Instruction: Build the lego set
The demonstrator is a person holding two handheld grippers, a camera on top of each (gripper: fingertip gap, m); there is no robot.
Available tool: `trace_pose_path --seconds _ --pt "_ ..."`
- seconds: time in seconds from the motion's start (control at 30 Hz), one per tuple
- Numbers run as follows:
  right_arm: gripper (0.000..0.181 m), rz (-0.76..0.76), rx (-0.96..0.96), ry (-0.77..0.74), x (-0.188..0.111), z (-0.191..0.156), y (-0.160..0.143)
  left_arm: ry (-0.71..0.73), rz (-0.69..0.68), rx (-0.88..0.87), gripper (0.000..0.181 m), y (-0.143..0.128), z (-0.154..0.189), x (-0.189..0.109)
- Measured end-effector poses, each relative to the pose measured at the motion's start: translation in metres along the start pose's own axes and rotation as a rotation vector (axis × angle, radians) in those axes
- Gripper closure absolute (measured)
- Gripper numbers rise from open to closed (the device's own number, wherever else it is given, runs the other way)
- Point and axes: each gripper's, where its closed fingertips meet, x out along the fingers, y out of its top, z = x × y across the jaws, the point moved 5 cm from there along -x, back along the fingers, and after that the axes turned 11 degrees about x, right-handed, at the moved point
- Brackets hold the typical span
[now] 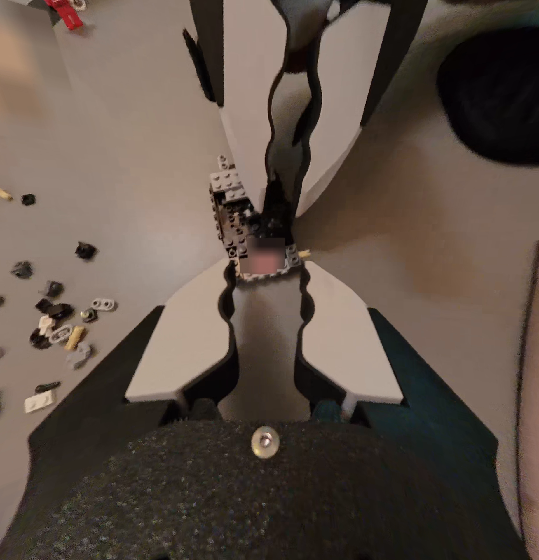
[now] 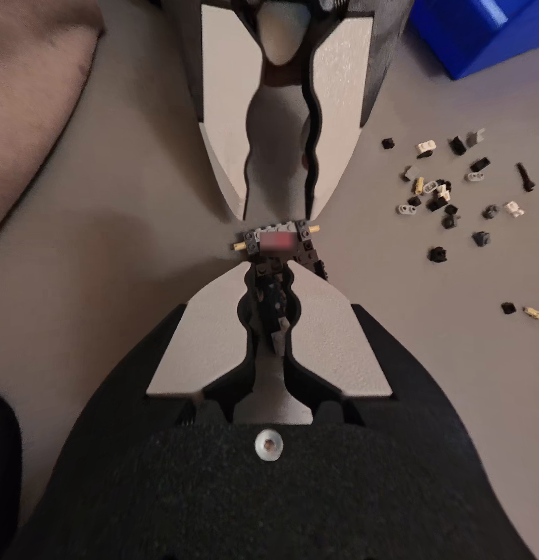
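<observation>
- Grey-and-black bricks are forming a half-built lego model, and you are holding it between both grippers above the pale bench, one gripper at each end.
- Your right gripper is clamping its fingers on the model's dark, narrow end, which runs back between them.
- Your left gripper is closing its fingers on the wider grey end, where tan pins are sticking out sideways.
- Loose pieces, black, grey, white and tan, are lying scattered on the bench well apart from the model; a blue box is sitting beyond them.
- You appear to be mid-assembly, either seating a section or turning the model to reach its next face; motion blur is hiding the exact joint.
- Next, you are likely needing one gripper to take the whole weight while the other lets go for a loose piece, so the remaining grip must be firm and square or the small studs may part.
</observation>
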Motion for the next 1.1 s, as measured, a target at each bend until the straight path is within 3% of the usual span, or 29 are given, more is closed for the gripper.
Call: trace_pose_path --seconds 0.2,1.1 --pt "0.164 -0.069 0.001 0.064 0.008 0.003 -0.004 0.014 -0.064 -0.056 0.121 -0.016 0.003 0.012" --pt "0.163 -0.126 0.024 0.081 0.014 0.003 -0.005 0.062 -0.033 -0.045 0.125 -0.01 -0.002 0.019"
